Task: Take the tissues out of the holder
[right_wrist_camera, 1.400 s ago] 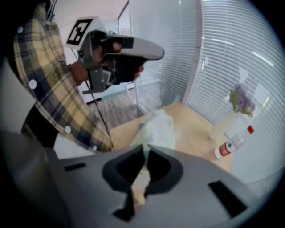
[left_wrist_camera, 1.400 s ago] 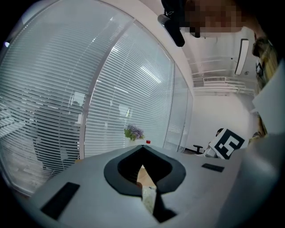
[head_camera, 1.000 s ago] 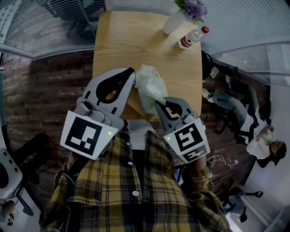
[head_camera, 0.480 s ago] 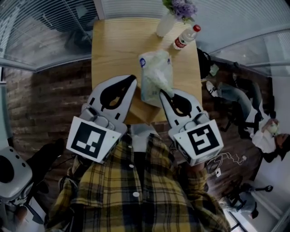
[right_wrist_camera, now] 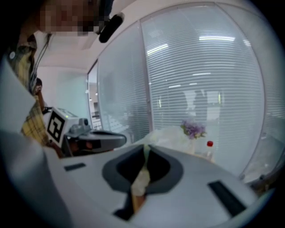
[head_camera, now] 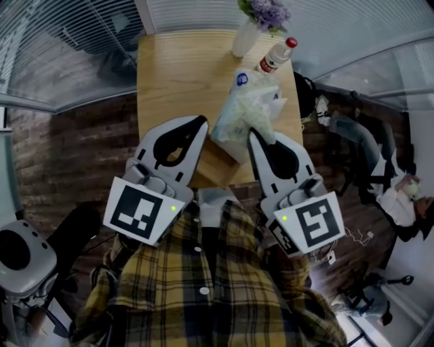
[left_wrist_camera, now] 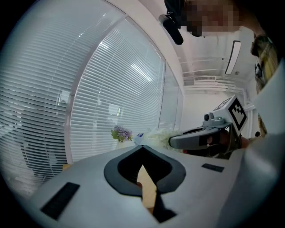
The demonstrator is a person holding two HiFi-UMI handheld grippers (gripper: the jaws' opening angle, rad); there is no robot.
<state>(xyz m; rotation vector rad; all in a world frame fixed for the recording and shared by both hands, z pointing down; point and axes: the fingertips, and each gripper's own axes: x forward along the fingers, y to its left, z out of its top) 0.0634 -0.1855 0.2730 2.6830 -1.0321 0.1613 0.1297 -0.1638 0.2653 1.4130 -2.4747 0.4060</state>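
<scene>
While the left gripper point(head_camera: 201, 122) sits low at the near edge of the table point(head_camera: 169, 74), its fingers drawn narrow onto a strip of tan wood that seems to be a wall of the holder point(head_camera: 215, 169), the right gripper point(head_camera: 255, 134) has the tissues point(head_camera: 243, 112). Its fingers are closed tight on a fold of the pale wrapper, which fills the slit between them in the right gripper view. The tissues are a soft, plastic-wrapped pack with a blue mark at the far end. It hangs from the right fingers, out of the holder, tilted toward the table's far right. In the head view its near end lies just beside the holder's far corner; whether they touch I cannot tell. The holder is a brown wooden box, set askew at the near edge between the two grippers. At the table's far right corner a white vase point(head_camera: 242, 42) with purple flowers point(head_camera: 266, 11) stands upright. A clear bottle point(head_camera: 274, 57) with a red cap stands just beside it, near the pack's far end. Blinds point(left_wrist_camera: 111, 89) run behind the table. A yellow plaid shirt point(head_camera: 203, 298) fills the bottom of the head view.
</scene>
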